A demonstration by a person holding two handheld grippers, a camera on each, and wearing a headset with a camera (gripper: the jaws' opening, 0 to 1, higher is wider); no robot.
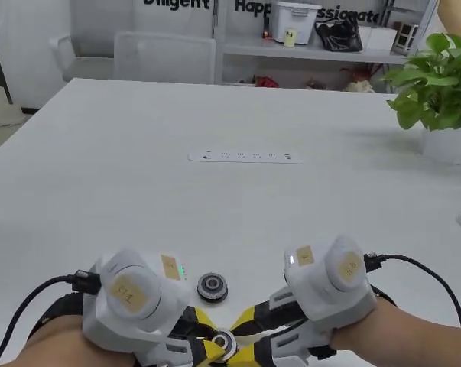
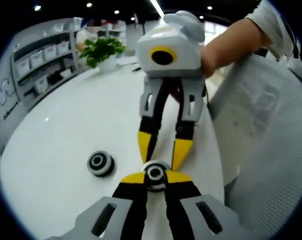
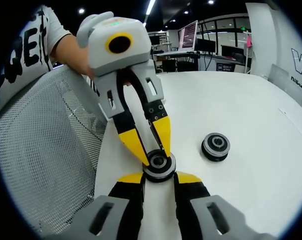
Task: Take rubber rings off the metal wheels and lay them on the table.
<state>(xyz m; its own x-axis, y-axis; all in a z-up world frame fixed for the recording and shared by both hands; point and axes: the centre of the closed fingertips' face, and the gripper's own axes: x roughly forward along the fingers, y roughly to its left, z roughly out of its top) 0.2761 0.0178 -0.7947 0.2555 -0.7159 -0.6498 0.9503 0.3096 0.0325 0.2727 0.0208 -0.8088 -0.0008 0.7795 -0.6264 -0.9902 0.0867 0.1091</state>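
White table [image 1: 230, 199], near edge: left gripper [image 3: 149, 141] and right gripper [image 2: 162, 149] both clamped one metal wheel [image 3: 159, 166] from opposite sides, probably so one braced it while the other peeled its rubber ring [image 3: 172, 165]. Second wheel [image 1: 212, 286] lay just beside them.

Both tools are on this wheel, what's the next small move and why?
Probably hold firm with the right tool and ease the left tool away, peeling the rubber ring off: both are closed on one wheel, its ring apparently not yet off.
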